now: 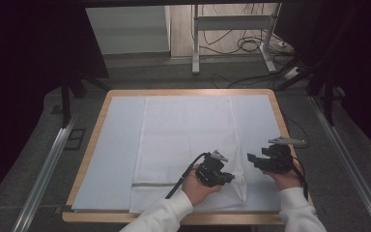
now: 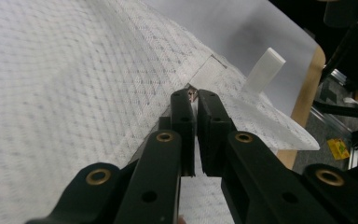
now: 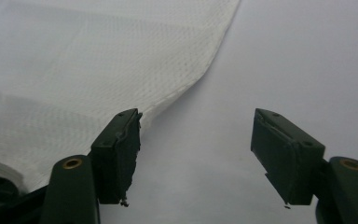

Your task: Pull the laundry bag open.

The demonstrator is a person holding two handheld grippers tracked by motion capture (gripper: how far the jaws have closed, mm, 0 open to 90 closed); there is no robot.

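Note:
A white waffle-weave towel [image 1: 188, 130] lies flat on the table, with a grey stripe [image 1: 159, 184] near its front end. My left gripper [image 1: 232, 178] is at the towel's front right corner, shut on a fold of the fabric. In the left gripper view the jaws [image 2: 196, 95] pinch a raised ridge of towel [image 2: 74, 70], and a white tag [image 2: 265, 70] stands up just beyond. My right gripper [image 1: 251, 159] hovers open just right of the towel's edge. In the right gripper view its jaws [image 3: 196, 135] are spread wide, the left one at the towel's [image 3: 98, 56] edge.
A pale sheet [image 1: 118, 145] covers the wooden table [image 1: 92, 140], whose rim shows all round. Metal rails [image 1: 48, 164] run along both sides on the floor. A white frame with cables [image 1: 251, 43] stands behind the table.

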